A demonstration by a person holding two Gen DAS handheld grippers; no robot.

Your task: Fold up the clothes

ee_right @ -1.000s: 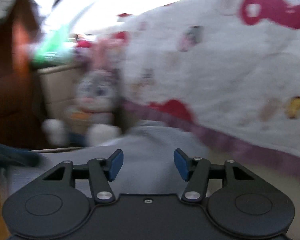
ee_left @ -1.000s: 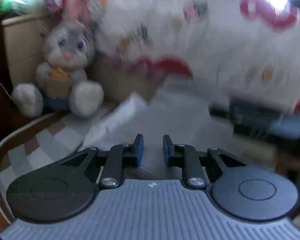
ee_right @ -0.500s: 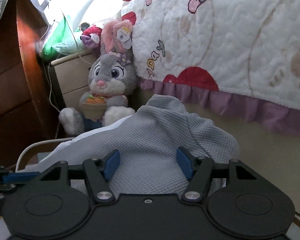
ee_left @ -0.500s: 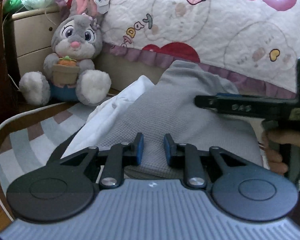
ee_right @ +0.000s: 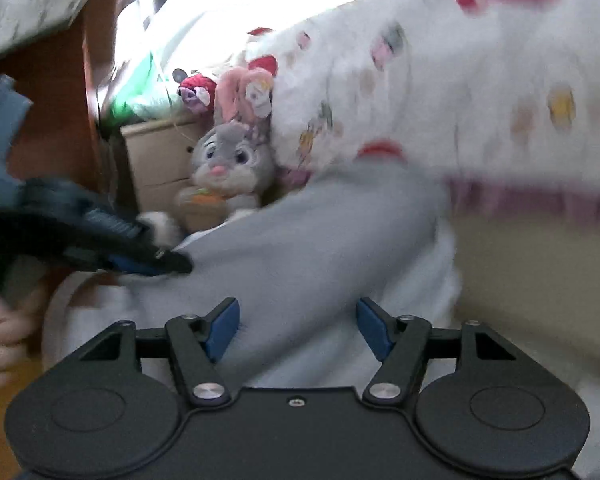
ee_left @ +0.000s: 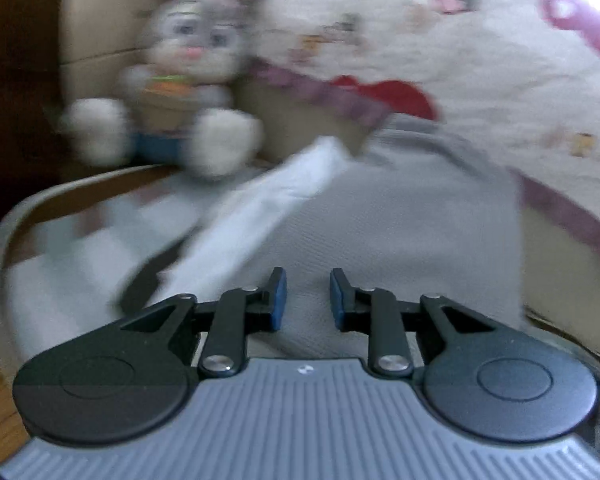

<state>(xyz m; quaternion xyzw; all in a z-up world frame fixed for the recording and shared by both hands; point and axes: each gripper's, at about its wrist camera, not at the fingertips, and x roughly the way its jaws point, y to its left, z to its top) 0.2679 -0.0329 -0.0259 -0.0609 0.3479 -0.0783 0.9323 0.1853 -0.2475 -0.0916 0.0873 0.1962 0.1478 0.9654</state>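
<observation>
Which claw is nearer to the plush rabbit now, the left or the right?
Left. In the right wrist view the left claw reaches over the grey garment just below the plush rabbit, jaws opening, while the right claw sits farther back.

The gray top (ee_left: 400, 240) is soft cloth with a tiny bumpy weave. The white cloth (ee_left: 268, 208) beside it looks smooth. The bunny toy (ee_right: 228, 164) is fluffy. The quilt (ee_right: 480, 92) is puffy, stitched cloth. The left gripper (ee_left: 308, 300) is dull black plastic with shiny metal screws.
</observation>
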